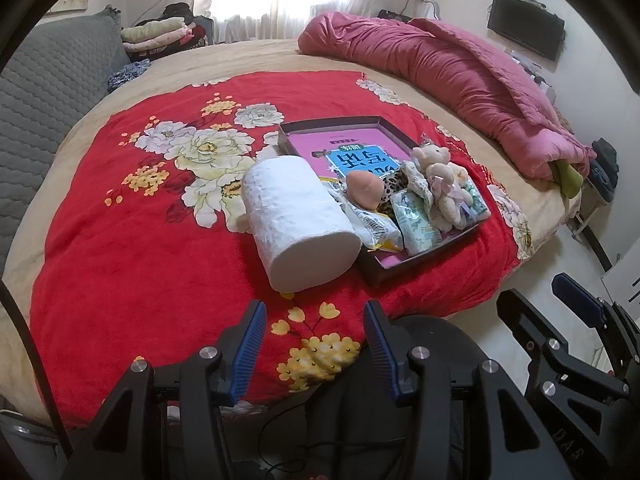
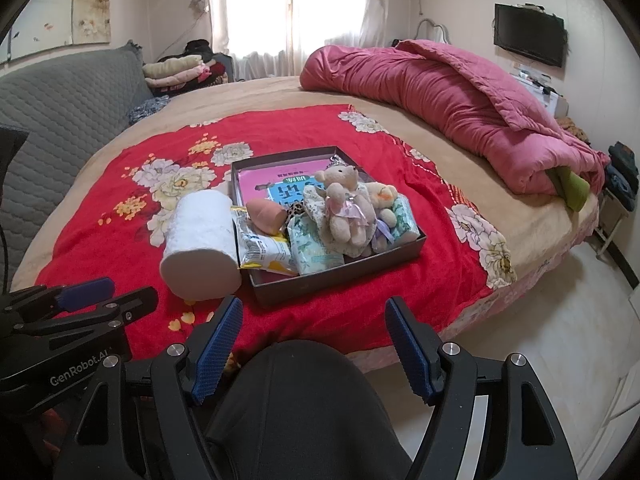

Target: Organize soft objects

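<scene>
A dark shallow box (image 1: 384,270) (image 2: 332,278) lies on the red flowered blanket (image 1: 132,248) (image 2: 352,312). Inside it are a beige plush bear (image 1: 440,176) (image 2: 344,208), a pink egg-shaped sponge (image 1: 363,191) (image 2: 265,213), tissue packets (image 1: 416,220) (image 2: 314,246), a snack bag (image 1: 376,226) (image 2: 262,250) and a pink book (image 1: 344,148) (image 2: 260,180). A white paper roll (image 1: 296,216) (image 2: 202,240) lies on its side against the box's left wall. My left gripper (image 1: 316,324) hangs open and empty before the roll. My right gripper (image 2: 314,320) is open and empty before the box.
A rolled pink quilt (image 1: 460,80) (image 2: 460,100) lies across the bed's far right. A grey quilted headboard (image 1: 44,92) (image 2: 60,96) stands at left, folded clothes (image 1: 160,36) (image 2: 180,70) behind it. A dark-clothed knee (image 2: 300,400) is below the grippers. Pale floor (image 2: 560,340) lies at right.
</scene>
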The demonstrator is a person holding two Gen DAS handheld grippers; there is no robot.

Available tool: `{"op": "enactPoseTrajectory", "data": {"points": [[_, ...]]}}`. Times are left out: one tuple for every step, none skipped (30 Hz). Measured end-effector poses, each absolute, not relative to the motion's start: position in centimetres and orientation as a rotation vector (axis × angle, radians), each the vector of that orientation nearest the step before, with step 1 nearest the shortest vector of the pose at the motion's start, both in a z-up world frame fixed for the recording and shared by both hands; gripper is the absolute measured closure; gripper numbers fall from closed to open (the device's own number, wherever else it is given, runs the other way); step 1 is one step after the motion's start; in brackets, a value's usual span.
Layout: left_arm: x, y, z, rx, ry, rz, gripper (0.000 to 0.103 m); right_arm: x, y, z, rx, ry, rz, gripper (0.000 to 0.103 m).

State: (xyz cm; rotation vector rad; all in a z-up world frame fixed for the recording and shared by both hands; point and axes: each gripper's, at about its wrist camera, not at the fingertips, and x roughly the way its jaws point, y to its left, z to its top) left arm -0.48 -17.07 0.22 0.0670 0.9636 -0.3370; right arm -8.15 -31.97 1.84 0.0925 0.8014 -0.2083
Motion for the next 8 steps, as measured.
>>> {"op": "enactPoseTrajectory", "data": {"points": [[-0.41,-17.07,0.21,0.067,0.967,-0.336,0.053,-8.14,-32.04,1.81,0.094,0.802,-0.209,0.028],[-0.38,-17.06,0.18,0.066,0.969,-0.334,0.053,-8.15,-32.09,1.83,0.096,0.802,-0.21,0.028],[-0.36,-17.04,0.17,0.067,0.971,-0.332,0.053,-8.13,-32.1,1.85,0.098,0.803,-0.211,0.028],[-0.35,-17.0,0.15,0.067,0.972,-0.329,0.053,-8.14,-32.17,1.79,0.1,0.804,-0.211,0.028],[-0.35,-16.94,0.15,0.065,0.972,-0.328,0.053,-8.13,-32.16,1.84,0.098,0.804,-0.21,0.028],[-0.36,-16.92,0.15,0.065,0.972,-0.327,0.053,-8.16,-32.21,1.86,0.099,0.804,-0.211,0.028],[-0.37,-16.85,0.16,0.063,0.972,-0.326,0.053,-8.16,-32.23,1.85,0.099,0.804,-0.21,0.028],[-0.35,-16.75,0.16,0.059,0.972,-0.326,0.053,-8.15,-32.22,1.85,0.099,0.804,-0.21,0.028]]}}
